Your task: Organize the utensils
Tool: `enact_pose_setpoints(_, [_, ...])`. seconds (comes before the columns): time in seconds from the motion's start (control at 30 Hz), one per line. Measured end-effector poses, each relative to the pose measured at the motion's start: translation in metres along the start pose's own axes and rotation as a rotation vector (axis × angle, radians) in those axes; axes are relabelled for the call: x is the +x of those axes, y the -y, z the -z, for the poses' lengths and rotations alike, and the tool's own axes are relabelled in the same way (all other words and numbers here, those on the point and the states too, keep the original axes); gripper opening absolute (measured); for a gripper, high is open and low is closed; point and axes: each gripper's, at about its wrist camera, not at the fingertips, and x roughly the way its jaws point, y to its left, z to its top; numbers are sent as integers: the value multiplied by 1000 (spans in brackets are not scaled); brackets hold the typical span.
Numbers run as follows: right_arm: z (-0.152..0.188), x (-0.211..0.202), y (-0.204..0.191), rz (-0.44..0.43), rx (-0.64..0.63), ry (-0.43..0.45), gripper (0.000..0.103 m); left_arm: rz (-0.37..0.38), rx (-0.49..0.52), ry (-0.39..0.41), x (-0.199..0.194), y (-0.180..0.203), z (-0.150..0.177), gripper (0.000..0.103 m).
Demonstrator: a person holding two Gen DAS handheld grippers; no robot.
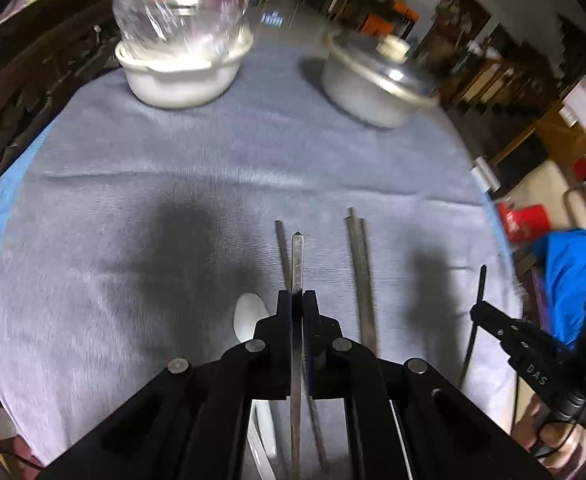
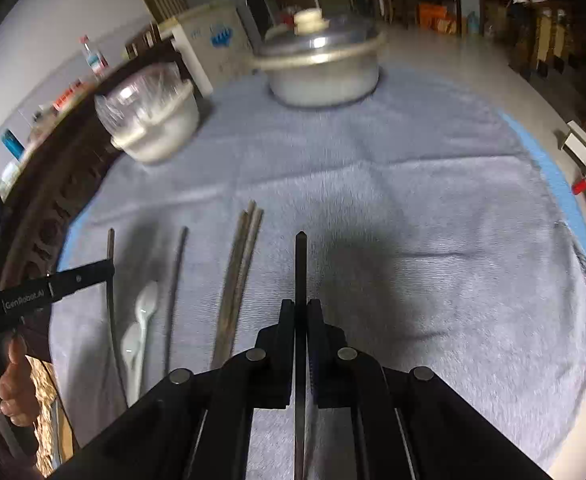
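Between my left tongs [image 1: 297, 300], closed tight, a single metal chopstick [image 1: 297, 264] is pinched, its pointed tip sticking out ahead of the black fingers above the cloth. My right tongs [image 2: 301, 308] are likewise closed on a dark chopstick [image 2: 301, 264], which also pokes forward past the fingertips.

Just beneath and beside my left tongs, a white spoon [image 1: 249, 316] lies on the grey cloth [image 1: 133, 200], its bowl peeking out to the left of the fingers. Another lone chopstick [image 1: 281, 252] lies just behind the one I hold. A little to the right, a pair of chopsticks [image 1: 359, 264] rests side by side, touching along their length. From the right tongs' camera the same things lie to the left: the pair [image 2: 241, 264], the lone stick [image 2: 177, 280] and the spoon [image 2: 143, 320].

At the right edge of the left camera's view my right tongs show from the side with the dark stick in them. A hand [image 2: 9, 384] shows at the lower left of the right camera's view.

Farther off, at the far side of the cloth, stand a white pot [image 1: 177, 80] with a clear plastic-wrapped bowl [image 1: 181, 16] sitting in it and, well apart to its right, a metal pot with a lid [image 1: 377, 76]. Both are blurred.
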Motion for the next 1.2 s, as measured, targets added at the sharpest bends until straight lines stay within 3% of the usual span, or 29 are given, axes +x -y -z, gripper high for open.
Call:
enact_pose_setpoints(0.47, [57,-122,-37,20,-39,364,7,-30,106,324,-127,46,64,5])
enact_pose_setpoints(0.67, [76,-183,-55,3,-50,534,7,-4,136,431,-179,62,79,5])
enact_pose_setpoints(0.9, [90,-250,-78,-107,-53,736,7,33,173,566,-241,82,99,5])
enact_pose_setpoints(1.03, [96,-264,-92,-162,-55,815,7,69,193,601,-263,92,110,5])
enact_pose_setpoints(1.2, [100,-244,-110,-166,-60,856,7,97,217,604,-271,104,122,5])
